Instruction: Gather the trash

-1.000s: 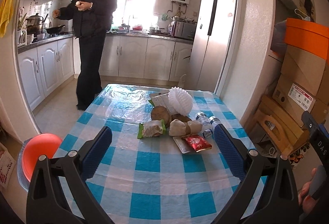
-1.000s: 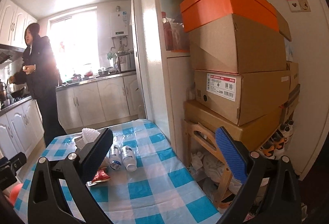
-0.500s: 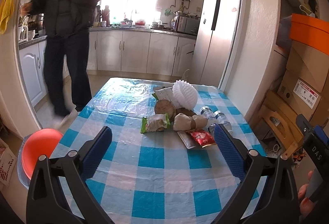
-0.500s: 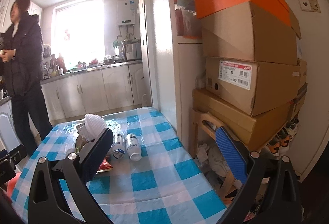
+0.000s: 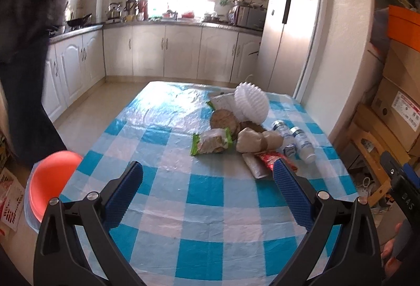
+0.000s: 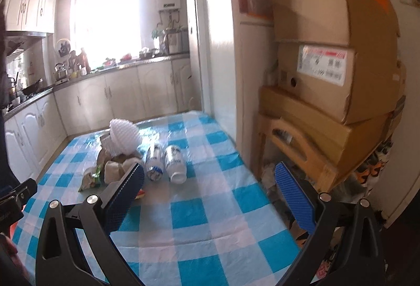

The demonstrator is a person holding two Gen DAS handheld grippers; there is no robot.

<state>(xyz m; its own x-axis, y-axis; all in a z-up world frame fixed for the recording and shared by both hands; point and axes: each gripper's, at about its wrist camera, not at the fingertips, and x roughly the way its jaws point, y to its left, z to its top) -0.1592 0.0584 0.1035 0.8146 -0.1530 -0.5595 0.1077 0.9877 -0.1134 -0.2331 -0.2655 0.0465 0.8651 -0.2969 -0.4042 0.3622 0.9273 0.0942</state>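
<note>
A heap of trash lies on the blue-checked tablecloth (image 5: 204, 210): a green snack wrapper (image 5: 212, 141), a crumpled beige paper wad (image 5: 256, 141), a red packet (image 5: 270, 157), a white foam fruit net (image 5: 251, 105) and two small white bottles (image 5: 295, 140). My left gripper (image 5: 207, 178) hangs open over the near part of the table, short of the heap. The right gripper (image 6: 209, 181) is open too, above the cloth, with the bottles (image 6: 165, 161) and the foam net (image 6: 124, 132) just ahead on its left.
An orange-red bin (image 5: 50, 181) stands on the floor left of the table. Stacked cardboard boxes (image 6: 325, 81) on a wooden stool (image 6: 288, 139) crowd the table's right side. A person in dark clothes (image 5: 23, 49) is close at far left. Kitchen cabinets (image 5: 168, 49) line the back.
Both grippers have moved forward and tipped down toward the heap, which looks nearer. The person has walked from the kitchen counter to the left edge, close by.
</note>
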